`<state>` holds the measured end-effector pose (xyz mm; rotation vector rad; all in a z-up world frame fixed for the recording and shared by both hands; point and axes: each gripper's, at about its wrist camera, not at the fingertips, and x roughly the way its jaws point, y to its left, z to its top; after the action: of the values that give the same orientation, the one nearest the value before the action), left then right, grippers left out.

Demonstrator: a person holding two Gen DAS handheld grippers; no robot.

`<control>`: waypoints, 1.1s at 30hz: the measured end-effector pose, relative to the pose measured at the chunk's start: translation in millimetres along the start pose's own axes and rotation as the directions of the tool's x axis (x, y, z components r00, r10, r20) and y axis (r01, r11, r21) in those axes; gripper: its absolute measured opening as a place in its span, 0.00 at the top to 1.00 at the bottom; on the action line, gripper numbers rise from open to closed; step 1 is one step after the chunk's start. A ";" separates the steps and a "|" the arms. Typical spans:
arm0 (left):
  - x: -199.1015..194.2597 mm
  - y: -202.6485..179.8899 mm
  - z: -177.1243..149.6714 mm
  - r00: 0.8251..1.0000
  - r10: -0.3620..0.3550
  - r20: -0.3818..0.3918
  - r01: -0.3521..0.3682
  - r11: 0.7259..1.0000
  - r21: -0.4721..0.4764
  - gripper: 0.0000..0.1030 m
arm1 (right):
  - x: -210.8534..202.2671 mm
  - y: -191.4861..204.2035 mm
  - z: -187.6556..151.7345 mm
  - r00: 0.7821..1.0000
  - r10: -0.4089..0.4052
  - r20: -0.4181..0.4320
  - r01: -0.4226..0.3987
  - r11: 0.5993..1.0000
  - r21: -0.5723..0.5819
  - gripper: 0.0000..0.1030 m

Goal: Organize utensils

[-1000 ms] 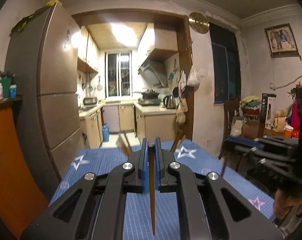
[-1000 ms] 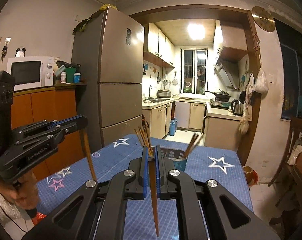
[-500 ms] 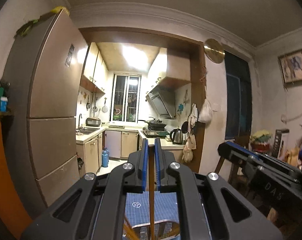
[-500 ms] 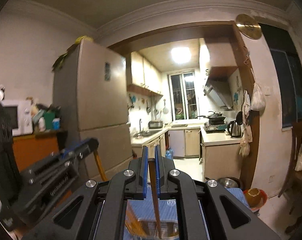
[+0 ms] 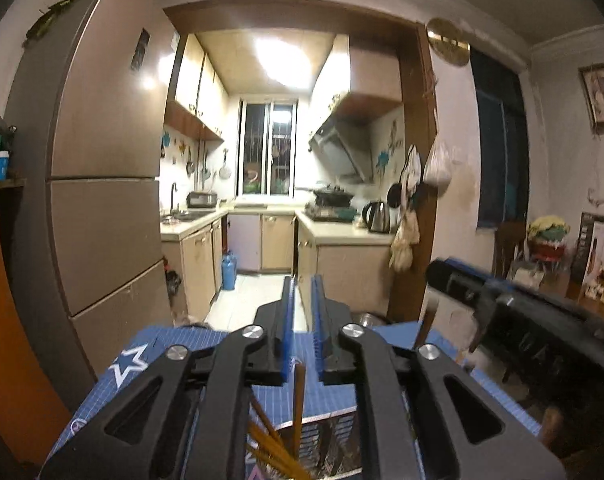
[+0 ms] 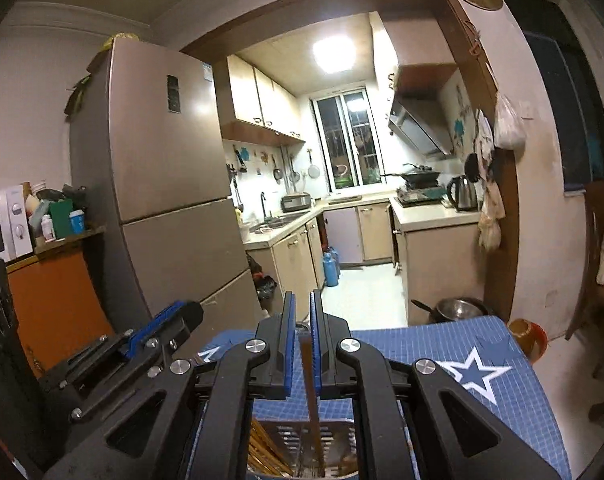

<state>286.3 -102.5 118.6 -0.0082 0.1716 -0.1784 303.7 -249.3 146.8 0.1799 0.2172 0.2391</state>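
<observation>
Each gripper's jaws are opening over the perforated utensil holder [image 6: 302, 446] at the near edge of the blue star-patterned surface [image 6: 442, 344]. A wooden chopstick [image 5: 298, 404] stands loose between the left gripper [image 5: 302, 320] pads, another chopstick [image 6: 311, 380] in the right gripper [image 6: 301, 320]. Chopsticks look light, stiff and smooth; best pinched mid-shaft near the top.

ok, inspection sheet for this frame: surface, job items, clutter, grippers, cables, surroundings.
Surface: blue star-print mat on the table.
Job's things: one chopstick hangs between the left jaws, another chopstick between the right, both above the slotted holder that already holds chopsticks.
Clutter: metal bowl past the table edge.
Grippers: left gripper and right gripper opening, gaps visible beside the chopsticks.
Cables: nothing seen.
Surroundings: fridge, microwave, kitchen beyond.
</observation>
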 end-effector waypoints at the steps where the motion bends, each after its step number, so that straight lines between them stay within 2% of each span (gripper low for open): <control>1: 2.4 1.8 -1.1 1.000 0.009 -0.016 -0.009 1.000 -0.002 0.62 | -2.0 -1.1 -1.2 1.000 -0.004 0.001 0.004 1.000 0.004 0.74; 2: -0.5 3.4 -4.6 1.000 0.018 -0.022 -0.018 1.000 -0.006 0.55 | -6.3 -2.8 -2.7 1.000 -0.008 0.010 0.008 1.000 0.008 0.70; 5: -8.5 3.3 -7.0 0.998 0.051 -0.028 -0.050 0.998 0.035 0.54 | -22.2 -5.8 -6.3 1.000 -0.014 0.021 0.014 1.000 0.002 0.70; 8: -28.5 1.4 -13.7 0.995 0.089 -0.033 -0.088 0.995 0.050 0.48 | -48.4 -8.9 -15.2 0.999 -0.014 0.030 0.014 1.000 0.004 0.70; 10: -44.1 2.4 -19.1 0.993 0.113 -0.037 -0.111 0.992 0.053 0.39 | -68.1 -9.4 -23.7 0.999 -0.010 0.033 0.010 1.000 0.000 0.63; 11: -52.2 2.2 -22.1 0.991 0.126 -0.040 -0.124 0.991 0.057 0.37 | -85.4 -9.1 -30.8 0.999 -0.022 0.047 0.022 1.000 -0.006 0.48; 12: -64.2 1.4 -26.9 0.990 0.135 -0.047 -0.132 0.989 0.062 0.32 | -101.2 -8.5 -37.4 0.997 -0.040 0.063 0.040 0.999 -0.006 0.27; 14: -87.0 -0.4 -34.0 0.989 0.137 -0.053 -0.134 0.989 0.067 0.26 | -128.7 -6.4 -48.8 0.994 -0.057 0.088 0.058 0.998 -0.009 0.13; 16: -110.1 -4.2 -40.0 0.989 0.144 -0.042 -0.140 0.987 0.084 0.12 | -162.9 -1.3 -64.8 0.991 -0.072 0.112 0.076 0.997 -0.033 0.05; 18: -140.2 -10.0 -47.5 0.989 0.148 -0.007 -0.146 0.983 0.114 0.06 | -193.1 6.0 -82.1 0.986 -0.113 0.120 0.123 0.989 -0.081 0.04; 21: -174.3 -18.7 -57.0 0.991 0.134 0.017 -0.135 0.979 0.153 0.05 | -231.1 15.5 -106.6 0.975 -0.173 0.141 0.195 0.968 -0.158 0.04; 23: -185.7 -24.5 -62.5 0.989 0.146 -0.039 -0.138 0.977 0.164 0.05 | -252.7 19.2 -120.0 0.958 -0.246 0.147 0.270 0.946 -0.179 0.04; 24: -193.8 -25.4 -68.9 0.984 0.148 -0.094 -0.131 0.978 0.164 0.05 | -259.4 19.0 -123.3 0.952 -0.272 0.141 0.294 0.939 -0.176 0.04; 26: -203.6 -25.1 -76.7 0.982 0.122 -0.144 -0.099 0.983 0.157 0.05 | -274.5 22.0 -132.8 0.938 -0.326 0.113 0.342 0.922 -0.182 0.04; 29: -218.9 -24.9 -90.9 0.975 0.120 -0.187 -0.093 0.985 0.146 0.05 | -295.0 29.2 -147.3 0.917 -0.380 0.123 0.398 0.897 -0.194 0.04; 31: -225.2 -23.7 -100.0 0.971 0.092 -0.222 -0.063 0.989 0.134 0.05 | -308.1 33.7 -155.3 0.920 -0.364 0.145 0.388 0.899 -0.204 0.04; 33: -234.0 -21.3 -108.3 0.968 0.075 -0.238 -0.048 0.992 0.116 0.05 | -316.9 36.1 -160.9 0.938 -0.320 0.137 0.342 0.917 -0.205 0.04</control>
<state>37.2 -81.2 52.1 0.1282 0.4055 -0.1261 -42.2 -270.8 60.1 -0.0726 0.1158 -0.0850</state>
